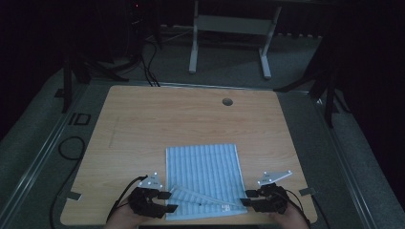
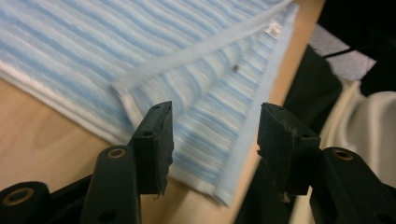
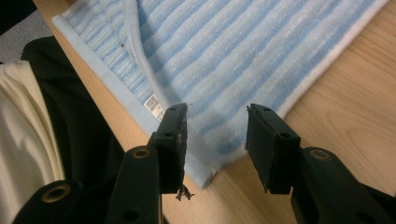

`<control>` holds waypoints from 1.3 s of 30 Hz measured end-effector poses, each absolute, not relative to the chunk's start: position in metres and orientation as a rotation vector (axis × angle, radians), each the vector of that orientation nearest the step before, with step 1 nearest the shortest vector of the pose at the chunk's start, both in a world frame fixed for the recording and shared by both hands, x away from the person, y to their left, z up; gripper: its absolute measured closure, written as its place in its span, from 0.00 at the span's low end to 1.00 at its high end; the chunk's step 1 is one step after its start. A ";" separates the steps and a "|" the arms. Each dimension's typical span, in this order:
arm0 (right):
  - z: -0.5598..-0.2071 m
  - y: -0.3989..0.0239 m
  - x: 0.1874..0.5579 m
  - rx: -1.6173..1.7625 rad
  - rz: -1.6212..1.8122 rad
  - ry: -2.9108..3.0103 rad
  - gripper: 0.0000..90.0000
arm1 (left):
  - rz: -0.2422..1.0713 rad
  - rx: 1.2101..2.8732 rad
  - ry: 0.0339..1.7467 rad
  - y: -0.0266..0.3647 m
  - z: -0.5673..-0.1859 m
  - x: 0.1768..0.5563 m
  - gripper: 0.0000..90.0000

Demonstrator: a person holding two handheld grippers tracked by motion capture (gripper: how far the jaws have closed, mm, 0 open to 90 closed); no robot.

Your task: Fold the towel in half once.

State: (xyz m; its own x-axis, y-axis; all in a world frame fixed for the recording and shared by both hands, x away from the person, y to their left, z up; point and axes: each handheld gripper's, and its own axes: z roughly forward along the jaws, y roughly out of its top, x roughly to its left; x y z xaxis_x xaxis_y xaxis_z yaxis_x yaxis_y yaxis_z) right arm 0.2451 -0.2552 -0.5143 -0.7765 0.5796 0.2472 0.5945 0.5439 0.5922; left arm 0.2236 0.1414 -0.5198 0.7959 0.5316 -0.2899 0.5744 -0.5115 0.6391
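A blue-and-white striped towel (image 1: 203, 174) lies folded flat on the wooden table (image 1: 143, 124), near its front edge. One hemmed edge runs diagonally across the towel's near part. My left gripper (image 1: 168, 200) is at the towel's near left corner, my right gripper (image 1: 244, 200) at its near right corner. In the left gripper view the left gripper (image 2: 215, 135) stands open over the towel (image 2: 140, 51) corner, pads off the cloth. In the right gripper view the right gripper (image 3: 215, 140) is open above the towel (image 3: 243, 56) corner. A small white label (image 3: 152, 103) sits on the hem.
A round cable hole (image 1: 227, 101) sits near the table's far edge. A white desk frame (image 1: 229, 28) stands on the floor behind, and black cables (image 1: 71, 148) lie at the left. The person's dark and cream clothing (image 3: 23, 116) is close to the front edge.
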 end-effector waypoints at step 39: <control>-0.514 -0.265 0.256 -1.122 -1.039 -2.761 0.63 | -0.030 2.350 0.796 0.150 -0.509 0.238 0.56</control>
